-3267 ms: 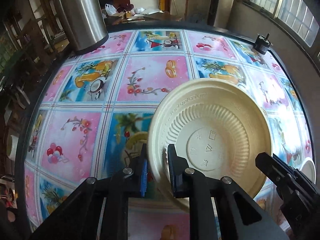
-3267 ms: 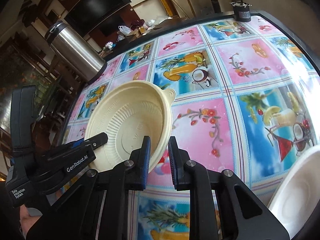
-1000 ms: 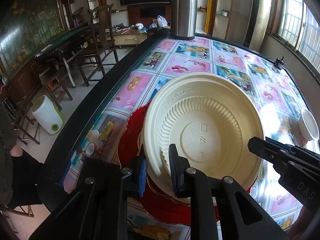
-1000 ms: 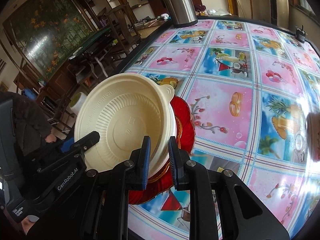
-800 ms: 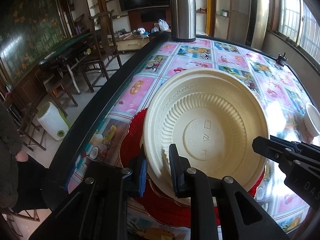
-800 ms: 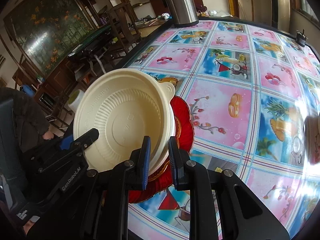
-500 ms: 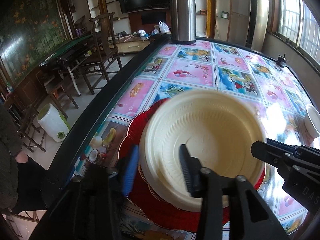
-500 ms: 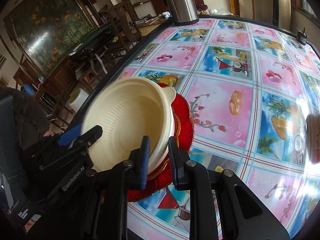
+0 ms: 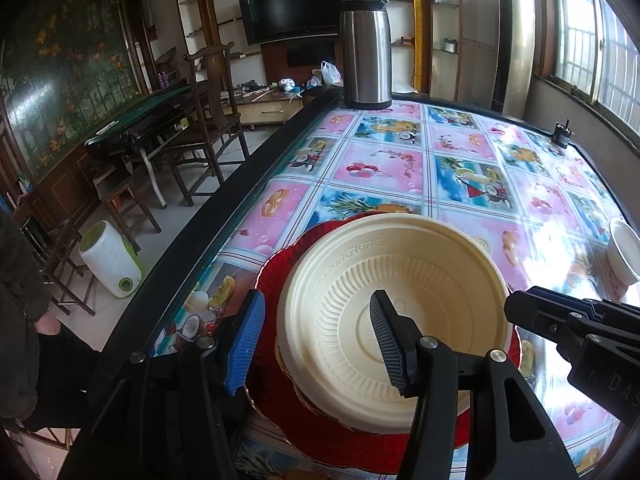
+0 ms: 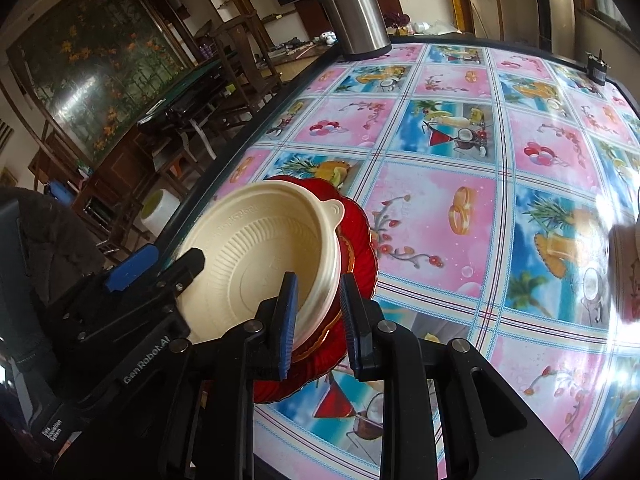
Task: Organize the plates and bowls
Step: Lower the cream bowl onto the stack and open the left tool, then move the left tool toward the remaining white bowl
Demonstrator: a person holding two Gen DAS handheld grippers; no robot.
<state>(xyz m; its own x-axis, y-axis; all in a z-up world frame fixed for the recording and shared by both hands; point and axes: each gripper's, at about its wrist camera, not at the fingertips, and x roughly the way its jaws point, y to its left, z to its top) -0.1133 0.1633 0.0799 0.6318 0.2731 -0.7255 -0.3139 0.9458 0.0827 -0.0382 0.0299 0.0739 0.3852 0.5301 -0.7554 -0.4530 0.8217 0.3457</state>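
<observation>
A cream ribbed bowl (image 9: 400,276) sits upright on a red scalloped plate (image 9: 280,268) near the table's left edge. A gold-edged dish shows between them. My left gripper (image 9: 316,336) straddles the bowl's near rim. Its jaws are opening, and the blue pad (image 9: 246,340) stands clear outside the wall. In the right wrist view the bowl (image 10: 256,252) and red plate (image 10: 362,248) lie at lower left. My right gripper (image 10: 318,312) still has the bowl's rim between its pads, and its jaws are just starting to open.
A steel thermos (image 9: 366,52) stands at the table's far end, and a small black device (image 9: 562,136) sits at the far right. A white bowl (image 9: 622,252) is at the right edge. Past the black table edge (image 9: 208,224) are chairs and a white canister (image 9: 108,264).
The bowl, held tilted by both grippers before, now lies flat on the red plate. The left gripper has let go of its rim and spread wide. The right gripper stays at the rim.
</observation>
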